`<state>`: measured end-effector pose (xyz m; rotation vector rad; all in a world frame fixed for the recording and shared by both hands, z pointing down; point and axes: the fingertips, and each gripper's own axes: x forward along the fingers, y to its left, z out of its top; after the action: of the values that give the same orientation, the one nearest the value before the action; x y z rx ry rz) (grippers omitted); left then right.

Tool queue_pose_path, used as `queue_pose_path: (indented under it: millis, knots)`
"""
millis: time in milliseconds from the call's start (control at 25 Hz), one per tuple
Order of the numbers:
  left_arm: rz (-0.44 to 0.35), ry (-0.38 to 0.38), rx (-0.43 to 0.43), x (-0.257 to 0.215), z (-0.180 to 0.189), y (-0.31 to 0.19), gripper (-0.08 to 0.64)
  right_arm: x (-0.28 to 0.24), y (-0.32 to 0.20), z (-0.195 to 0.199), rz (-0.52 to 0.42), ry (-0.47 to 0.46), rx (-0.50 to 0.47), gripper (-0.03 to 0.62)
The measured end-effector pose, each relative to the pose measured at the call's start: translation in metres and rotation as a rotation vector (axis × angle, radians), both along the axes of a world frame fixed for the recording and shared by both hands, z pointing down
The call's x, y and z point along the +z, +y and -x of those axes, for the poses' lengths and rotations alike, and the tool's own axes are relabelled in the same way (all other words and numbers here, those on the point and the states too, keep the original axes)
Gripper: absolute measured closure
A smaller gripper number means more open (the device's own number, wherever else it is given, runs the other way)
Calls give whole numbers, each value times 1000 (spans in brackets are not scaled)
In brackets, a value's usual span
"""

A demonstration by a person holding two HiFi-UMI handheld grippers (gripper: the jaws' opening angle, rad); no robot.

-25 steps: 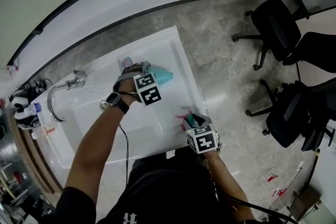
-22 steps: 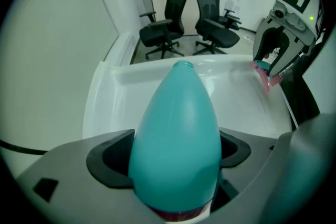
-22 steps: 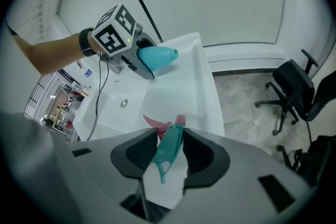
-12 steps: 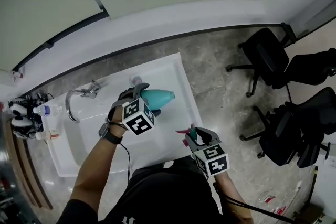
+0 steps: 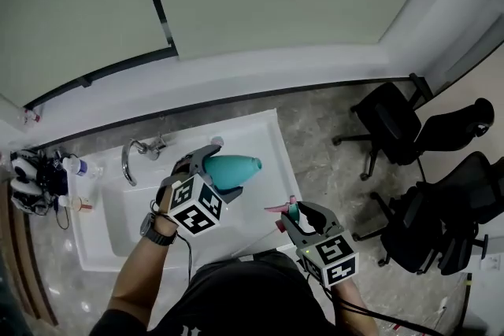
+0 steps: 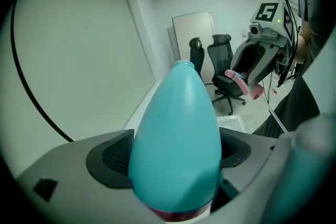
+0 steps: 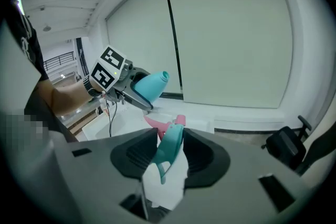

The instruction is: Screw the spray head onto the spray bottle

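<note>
Gripped teal, teardrop-shaped spray bottle point(image 6: 176, 139) in L gripper point(image 5: 213, 171), w/ jaws clamped on wide lower body, open neck aimed toward R gripper point(image 5: 302, 216). Pinched teal spray head point(image 7: 169, 149) w/ pink nozzle btwn R jaws, set narrow. Held both aloft over right side of white sink point(image 5: 269, 126), apart, w/ open air btwn neck and head. Office chairs point(image 5: 394, 126) well off to right.
</note>
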<state>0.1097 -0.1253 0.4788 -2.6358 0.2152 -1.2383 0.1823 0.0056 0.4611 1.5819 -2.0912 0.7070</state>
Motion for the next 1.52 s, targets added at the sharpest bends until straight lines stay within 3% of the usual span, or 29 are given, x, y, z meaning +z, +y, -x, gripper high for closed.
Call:
queue_pose_path:
  millis: [320,800,1240,1520]
  knots:
    - [-5,203,-38,-63,21,26,118,-91,-1,17,-183,59,-50,440]
    - [83,534,-32,-97,26,59,118,-199,-15,0,-422,214,-69,440]
    - [169,665,-32,-90,29,71,118,-283,-35,-18,-607,418,-43,440]
    - [199,651,-39,-81,25,73,118,-309,-51,-4,-690,529,-59,440]
